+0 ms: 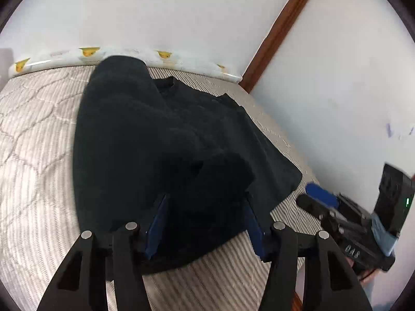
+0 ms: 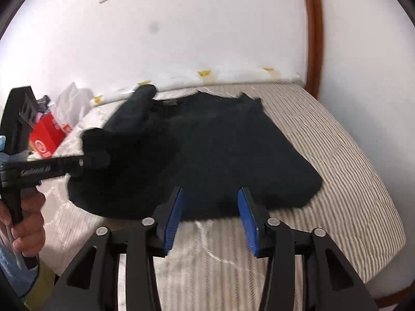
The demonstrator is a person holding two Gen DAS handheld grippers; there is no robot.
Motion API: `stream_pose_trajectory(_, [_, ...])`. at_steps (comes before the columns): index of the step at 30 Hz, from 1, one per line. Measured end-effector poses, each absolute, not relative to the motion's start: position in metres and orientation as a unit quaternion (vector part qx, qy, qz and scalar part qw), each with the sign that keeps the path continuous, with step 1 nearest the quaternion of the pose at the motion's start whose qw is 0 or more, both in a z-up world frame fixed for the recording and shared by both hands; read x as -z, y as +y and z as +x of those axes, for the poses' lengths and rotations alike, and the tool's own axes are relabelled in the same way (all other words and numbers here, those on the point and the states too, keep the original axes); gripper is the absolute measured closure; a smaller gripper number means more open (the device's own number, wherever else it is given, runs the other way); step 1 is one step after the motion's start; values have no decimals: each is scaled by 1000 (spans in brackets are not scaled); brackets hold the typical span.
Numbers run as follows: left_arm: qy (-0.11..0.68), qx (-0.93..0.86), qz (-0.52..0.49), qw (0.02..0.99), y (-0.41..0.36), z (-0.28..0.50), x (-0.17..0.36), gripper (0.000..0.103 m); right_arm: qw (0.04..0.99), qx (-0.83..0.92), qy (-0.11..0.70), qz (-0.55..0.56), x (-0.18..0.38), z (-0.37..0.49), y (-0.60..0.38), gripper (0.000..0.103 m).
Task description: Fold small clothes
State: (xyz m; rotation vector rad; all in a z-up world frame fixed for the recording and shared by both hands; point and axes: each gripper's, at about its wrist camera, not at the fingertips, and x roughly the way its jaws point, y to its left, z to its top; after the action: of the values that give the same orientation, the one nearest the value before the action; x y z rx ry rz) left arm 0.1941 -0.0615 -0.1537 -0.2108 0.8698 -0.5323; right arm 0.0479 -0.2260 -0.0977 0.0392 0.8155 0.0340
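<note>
L gripper [image 1: 205, 223] wide apart, black garment [image 2: 207, 153] bunched between fingers, grip unclear | R gripper [image 2: 211, 217] wide, empty, at near hem | garment lies mid-mattress [image 2: 337, 155], far edge near wall | tip: pinch hem corners, lift evenly, fold flat.

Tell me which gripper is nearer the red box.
Left. The left gripper sits in the dark garment's side toward the red cardboard box; the right gripper is at its near hem, farther away.
</note>
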Motion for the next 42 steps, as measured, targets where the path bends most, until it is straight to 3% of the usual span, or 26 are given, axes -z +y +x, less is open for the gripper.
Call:
stream_pose_trajectory(5, [386,224,-85,891,-20,169,152,40,918,-57,391,38,89,61,-200,35])
stream_pose_trajectory(10, [399,188,-78,894,16,158,177,32,906,-94,407,70,97,80,-173,32])
stream_pose_trajectory(20, [421,207,-95,878,21,162,213,27,877,-112,445,141,144,140,-143,31])
stream_pose_trajectory(21, [421,215,-94,876,18,162,213,27,879,-108,442,141,148,148,-141,33])
stream_pose_trajectory(23, [423,222,-93,874,9,165,213,27,883,-107,438,129,155,162,-137,57])
stream_pose_trajectory(28, [424,204,-66,880,-17,173,213,27,894,-114,417,112,146,171,-139,86])
stream_pose_trajectory(33, [439,221,-43,870,-46,180,210,27,946,-23,321,28,96,146,-172,88])
stream_pose_trajectory(42, [441,248,8,863,-116,185,208,27,943,87,320,28,88,124,-288,88])
